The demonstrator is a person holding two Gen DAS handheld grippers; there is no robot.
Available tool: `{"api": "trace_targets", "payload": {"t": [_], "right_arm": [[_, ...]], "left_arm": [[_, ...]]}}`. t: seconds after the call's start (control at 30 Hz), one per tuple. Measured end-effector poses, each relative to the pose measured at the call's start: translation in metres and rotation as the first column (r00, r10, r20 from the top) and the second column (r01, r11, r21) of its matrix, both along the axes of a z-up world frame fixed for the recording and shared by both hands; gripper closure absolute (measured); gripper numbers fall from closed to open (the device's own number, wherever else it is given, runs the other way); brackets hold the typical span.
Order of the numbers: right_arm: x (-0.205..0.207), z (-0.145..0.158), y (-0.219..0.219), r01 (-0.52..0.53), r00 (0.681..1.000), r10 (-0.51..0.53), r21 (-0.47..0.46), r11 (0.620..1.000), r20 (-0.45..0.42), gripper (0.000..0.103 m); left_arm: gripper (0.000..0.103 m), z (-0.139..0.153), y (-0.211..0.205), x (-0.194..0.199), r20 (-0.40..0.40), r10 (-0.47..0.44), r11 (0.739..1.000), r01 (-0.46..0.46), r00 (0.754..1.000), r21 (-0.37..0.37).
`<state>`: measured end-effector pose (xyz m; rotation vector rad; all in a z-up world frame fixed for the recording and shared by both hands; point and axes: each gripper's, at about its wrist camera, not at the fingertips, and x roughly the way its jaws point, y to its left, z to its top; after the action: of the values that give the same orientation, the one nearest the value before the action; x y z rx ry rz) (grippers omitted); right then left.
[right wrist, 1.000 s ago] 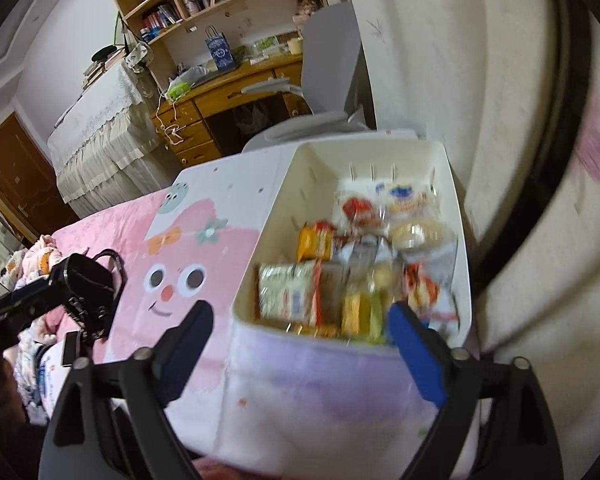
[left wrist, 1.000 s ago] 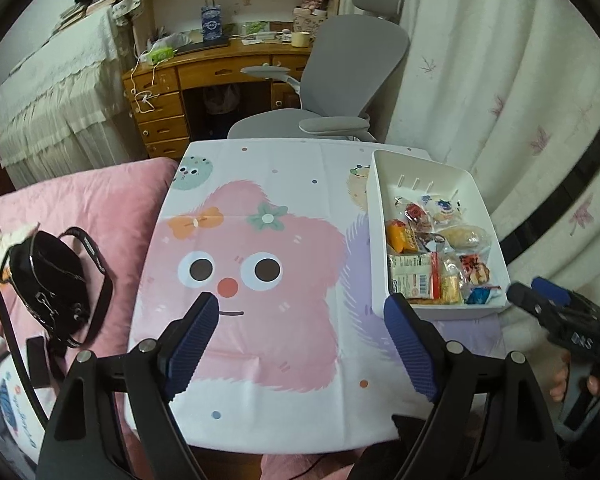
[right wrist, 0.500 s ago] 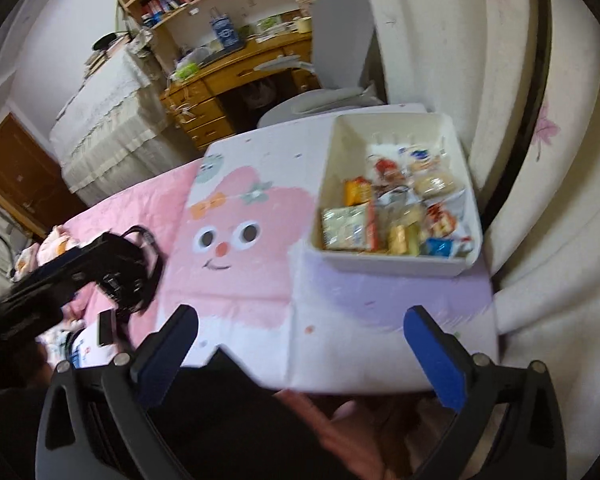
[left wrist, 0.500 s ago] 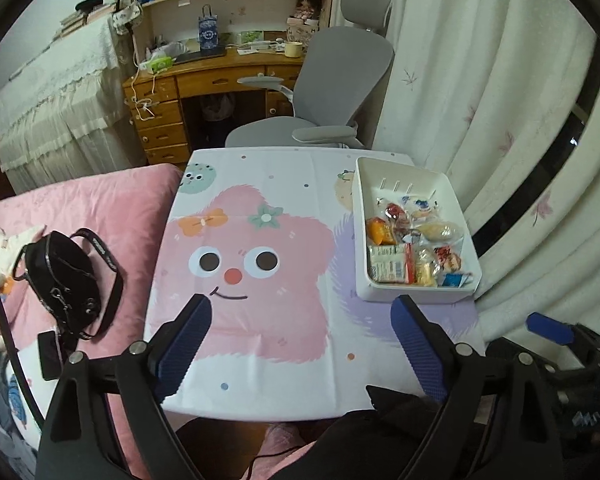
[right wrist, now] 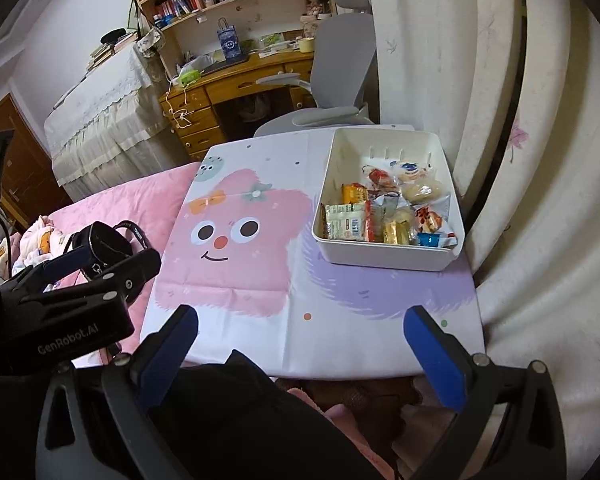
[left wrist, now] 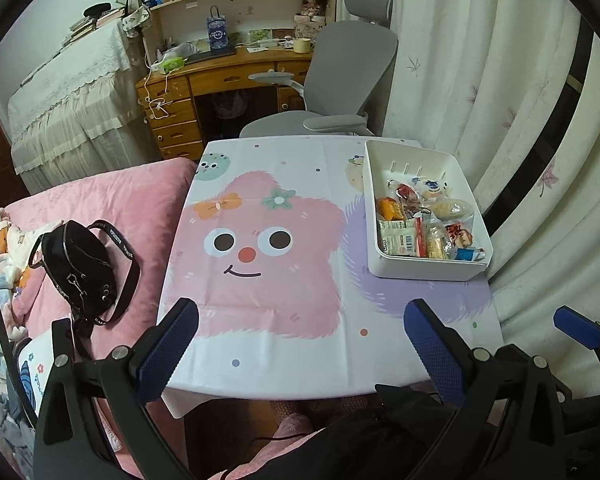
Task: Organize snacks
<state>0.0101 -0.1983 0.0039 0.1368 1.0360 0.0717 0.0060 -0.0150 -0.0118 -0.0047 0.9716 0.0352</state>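
Note:
A white bin (left wrist: pixel 420 270) full of wrapped snacks (left wrist: pixel 404 236) sits at the right side of a small table with a pink cartoon cloth (left wrist: pixel 260 240). It also shows in the right wrist view (right wrist: pixel 384 258), with the snacks (right wrist: pixel 352 222) inside. My left gripper (left wrist: pixel 300 348) is open and empty, held back over the table's near edge. My right gripper (right wrist: pixel 300 356) is open and empty, also back at the near edge. The right gripper's blue fingertip (left wrist: pixel 576 328) shows at the far right of the left wrist view.
A black bag (left wrist: pixel 80 268) lies on the pink bed left of the table. A grey office chair (left wrist: pixel 340 80) and a wooden desk (left wrist: pixel 220 76) stand behind the table. White curtains (left wrist: pixel 480 80) hang to the right.
Both grippers have drawn back and up from the table. The bin now looks smaller and farther away, and the whole table is in view.

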Motion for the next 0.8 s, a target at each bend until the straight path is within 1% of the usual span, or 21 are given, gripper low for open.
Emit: {"api": "trace_targets", "payload": {"t": [0.27,0.43,0.8], "right_arm": [[0.000,-0.004,-0.003,-0.007,1.000,0.007,0.030,1.000,-0.018,0.000],[0.001,-0.005,-0.005,-0.003,1.000,0.004,0.032,0.999,-0.019,0.000],[-0.003,-0.007,-0.009,0.008,1.000,-0.008,0.034,0.999,-0.020,0.000]], "left_arm": [[0.001,0.006,-0.007,-0.006,0.020,-0.002,0.999,0.001,1.000,0.034],[0.001,0.007,-0.011,-0.006,0.014,-0.010,0.999,0.010,1.000,0.036],[0.001,0.007,-0.016,-0.001,0.026,-0.016,0.999,0.015,1.000,0.039]]}}
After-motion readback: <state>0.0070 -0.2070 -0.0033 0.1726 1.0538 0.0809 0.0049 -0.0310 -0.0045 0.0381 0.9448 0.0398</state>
